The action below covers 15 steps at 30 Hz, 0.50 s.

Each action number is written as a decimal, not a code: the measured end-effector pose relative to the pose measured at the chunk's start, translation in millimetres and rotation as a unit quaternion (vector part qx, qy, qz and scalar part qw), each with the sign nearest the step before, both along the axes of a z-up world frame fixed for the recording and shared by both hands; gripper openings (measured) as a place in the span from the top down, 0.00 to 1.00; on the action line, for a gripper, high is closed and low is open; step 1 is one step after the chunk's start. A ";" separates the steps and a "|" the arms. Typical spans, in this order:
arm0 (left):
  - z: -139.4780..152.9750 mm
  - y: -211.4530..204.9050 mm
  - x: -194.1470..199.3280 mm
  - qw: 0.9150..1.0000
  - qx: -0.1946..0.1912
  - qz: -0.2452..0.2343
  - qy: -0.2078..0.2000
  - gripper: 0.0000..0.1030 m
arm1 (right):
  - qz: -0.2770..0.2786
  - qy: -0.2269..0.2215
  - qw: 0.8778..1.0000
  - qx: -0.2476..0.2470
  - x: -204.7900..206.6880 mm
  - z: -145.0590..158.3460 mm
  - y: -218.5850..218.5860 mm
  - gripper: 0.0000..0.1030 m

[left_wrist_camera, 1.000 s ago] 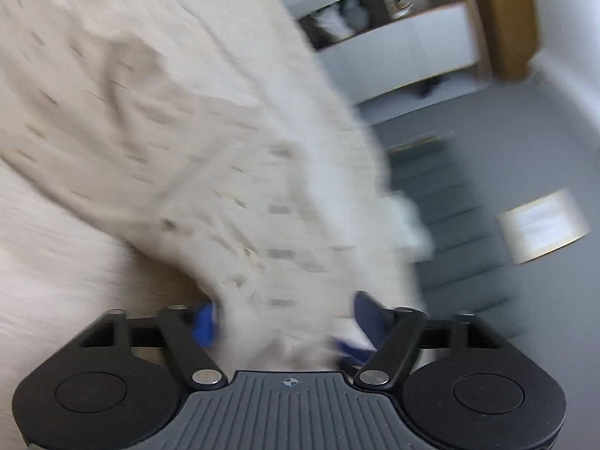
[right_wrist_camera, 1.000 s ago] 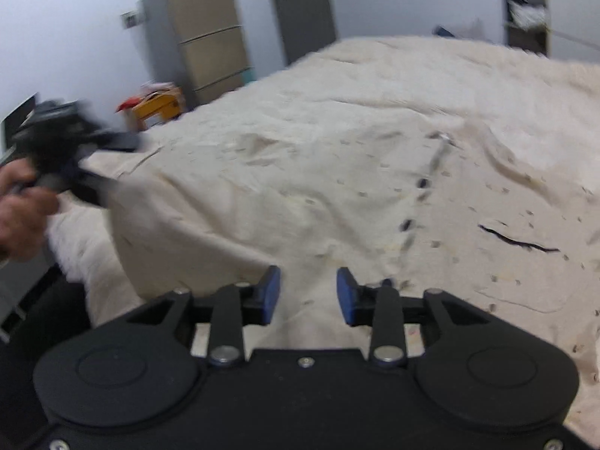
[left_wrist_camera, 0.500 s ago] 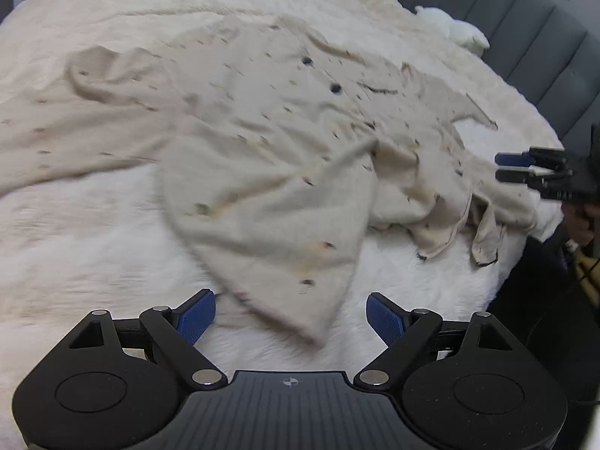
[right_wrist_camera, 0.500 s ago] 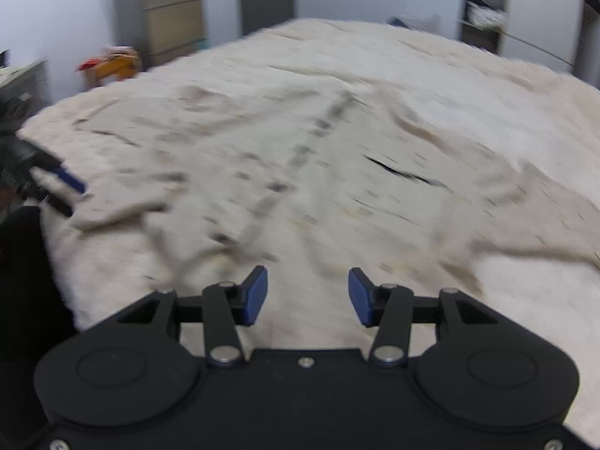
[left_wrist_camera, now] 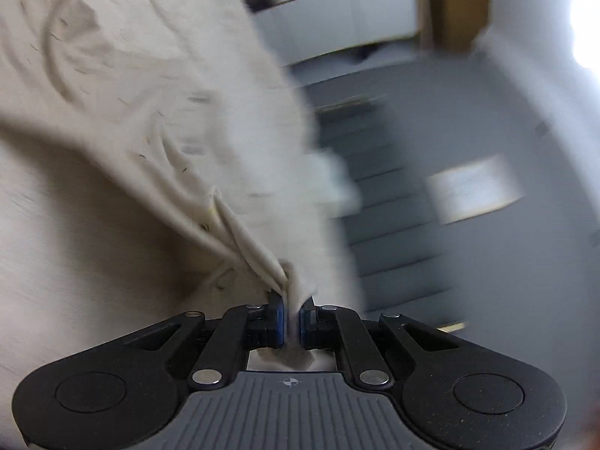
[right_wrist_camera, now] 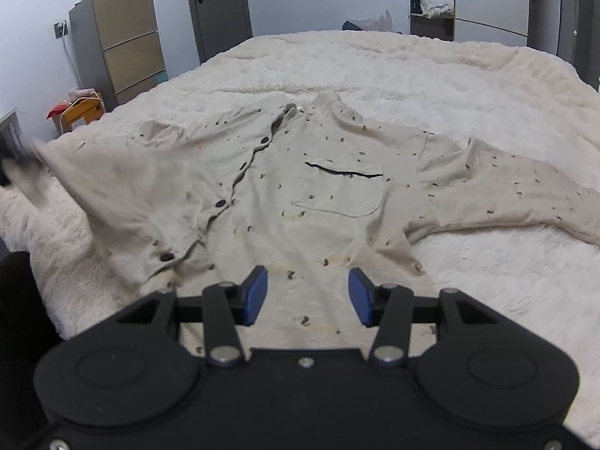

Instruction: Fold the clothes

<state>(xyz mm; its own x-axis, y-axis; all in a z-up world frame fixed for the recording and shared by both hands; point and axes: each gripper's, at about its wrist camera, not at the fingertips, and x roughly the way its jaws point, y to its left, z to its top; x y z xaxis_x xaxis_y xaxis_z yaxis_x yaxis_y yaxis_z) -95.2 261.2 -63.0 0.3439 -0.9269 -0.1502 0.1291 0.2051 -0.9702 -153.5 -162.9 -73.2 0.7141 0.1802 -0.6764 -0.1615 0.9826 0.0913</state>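
Item: one beige spotted shirt (right_wrist_camera: 300,187), front up, lying across the near edge of the bed (right_wrist_camera: 468,75), collar toward the far edge, sleeves running left and right. Your left gripper (left_wrist_camera: 291,317) was closing, its pads pinching a bunched fold of cloth. Your right gripper (right_wrist_camera: 307,294) hung with jaws apart, empty, directly over the hem, nearer the right sleeve.
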 end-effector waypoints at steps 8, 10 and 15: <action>-22.1 35.6 -0.2 0.952 0.289 0.027 0.093 0.40 | -0.031 0.003 0.999 -0.007 7.9 -4.5 -24.8 0.55; -13.5 42.9 4.0 0.954 0.286 0.044 0.077 0.35 | -0.033 0.005 0.999 -0.014 12.3 -5.2 -29.3 0.55; 17.1 47.3 44.4 0.934 0.308 0.180 -0.021 0.22 | -0.042 0.004 0.999 -0.029 41.0 -8.3 -39.0 0.51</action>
<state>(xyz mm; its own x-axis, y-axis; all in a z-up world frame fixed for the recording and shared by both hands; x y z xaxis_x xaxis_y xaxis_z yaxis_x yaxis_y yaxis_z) -50.7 308.5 -45.8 0.6347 -0.4916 -0.5962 -0.0209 0.7603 -0.6492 -112.4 -202.0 -81.5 0.7202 0.0801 -0.6892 -0.0778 0.9964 0.0345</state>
